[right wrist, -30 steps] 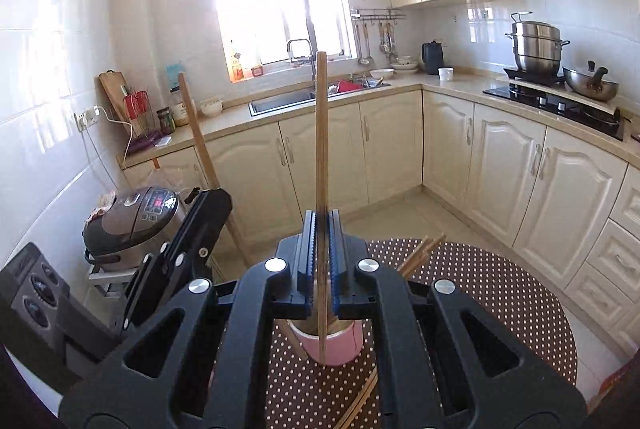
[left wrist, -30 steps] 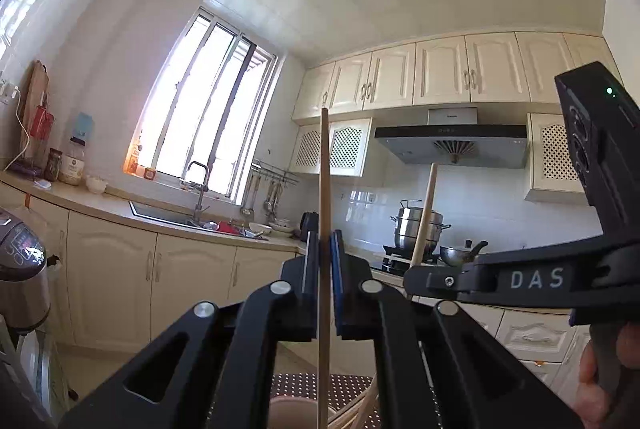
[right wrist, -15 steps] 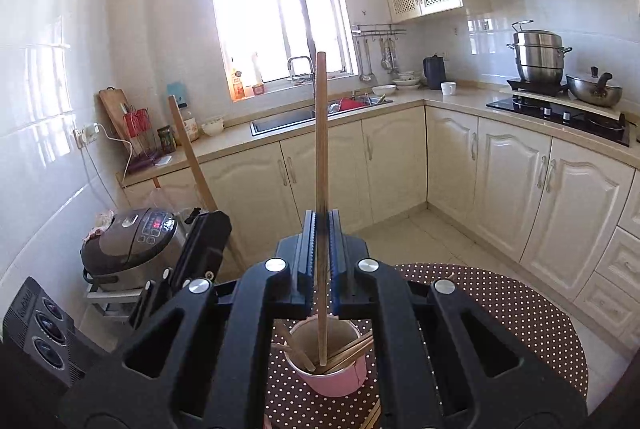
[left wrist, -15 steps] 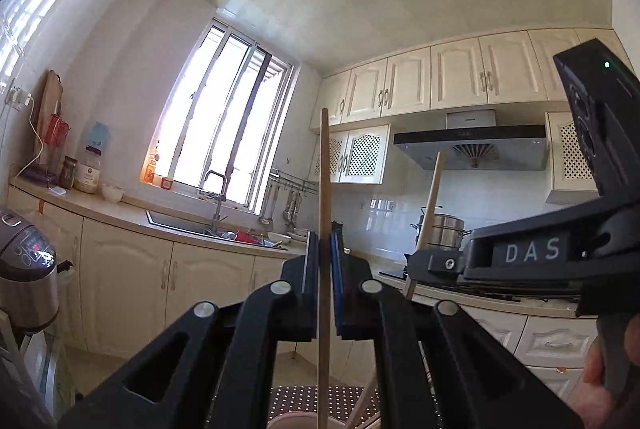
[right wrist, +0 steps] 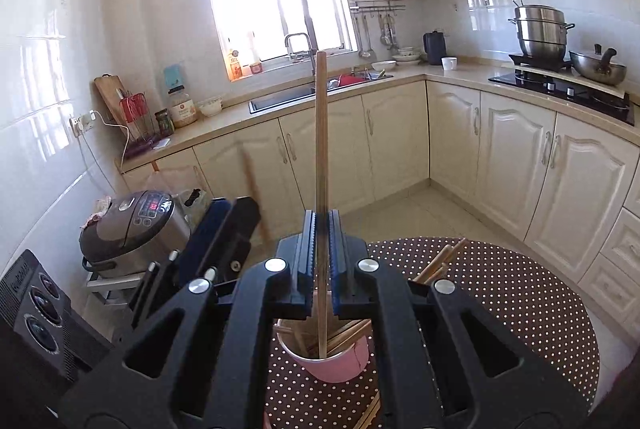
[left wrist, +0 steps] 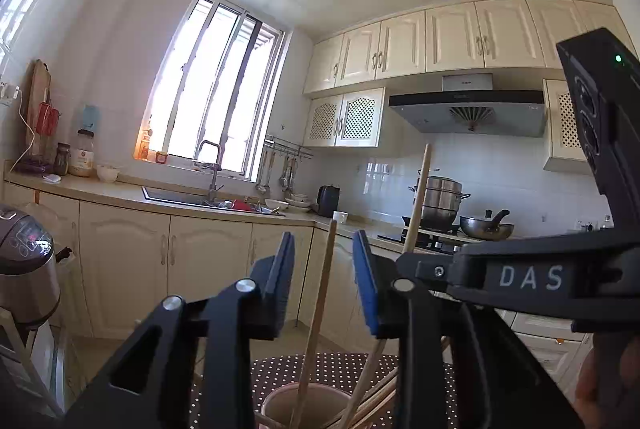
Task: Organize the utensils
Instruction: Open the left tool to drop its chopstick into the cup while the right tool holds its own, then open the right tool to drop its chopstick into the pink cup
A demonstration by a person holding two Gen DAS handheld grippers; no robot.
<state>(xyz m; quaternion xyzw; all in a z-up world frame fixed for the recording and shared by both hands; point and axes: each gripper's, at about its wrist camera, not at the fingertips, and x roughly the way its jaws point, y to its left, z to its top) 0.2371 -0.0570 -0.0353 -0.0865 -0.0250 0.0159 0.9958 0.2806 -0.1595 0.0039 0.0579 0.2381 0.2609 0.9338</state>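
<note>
Two chopsticks, one pink cup (right wrist: pixel 332 357)
Left claw (left wrist: pixel 324 277) opening, chopstick (left wrist: pixel 316 317) loose between pads; right claw (right wrist: pixel 320 261) clamped on upright chopstick (right wrist: pixel 321 149). Best lowering straight before letting go.

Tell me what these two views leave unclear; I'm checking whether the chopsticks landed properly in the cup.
- Left wrist view: pink cup cut off by the bottom edge; the released chopstick's lower end is unseen between the opening left gripper.
- Right wrist view: cup base hidden behind the right gripper.
- Right wrist view: left gripper's chopstick blurred.
</note>
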